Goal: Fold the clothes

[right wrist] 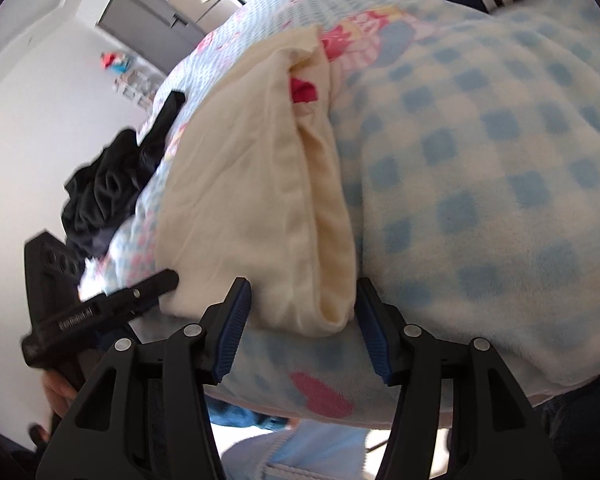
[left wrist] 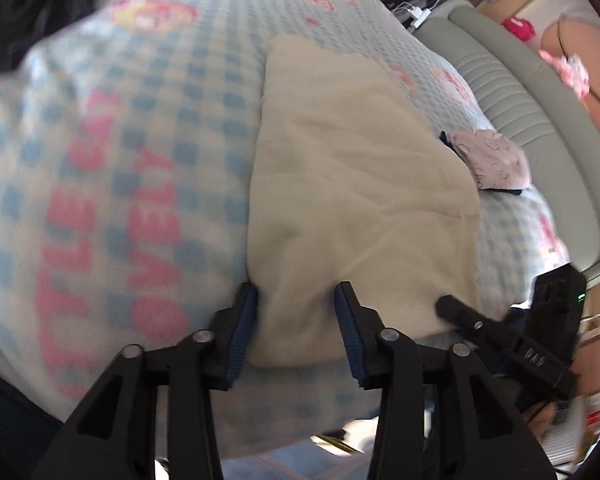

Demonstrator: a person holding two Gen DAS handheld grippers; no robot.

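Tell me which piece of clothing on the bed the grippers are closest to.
The cream garment, between both grippers' open jaws; the black clothes and the small pink folded piece lie farther off.

Garment (left wrist: 352, 184) flat on blanket (left wrist: 140, 160); both grippers at near edge.

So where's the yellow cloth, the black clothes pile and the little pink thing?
yellow cloth (left wrist: 352, 184), left wrist view, its flat middle.
black clothes pile (right wrist: 104, 196), right wrist view, crumpled centre.
little pink thing (left wrist: 490, 160), left wrist view, its top.
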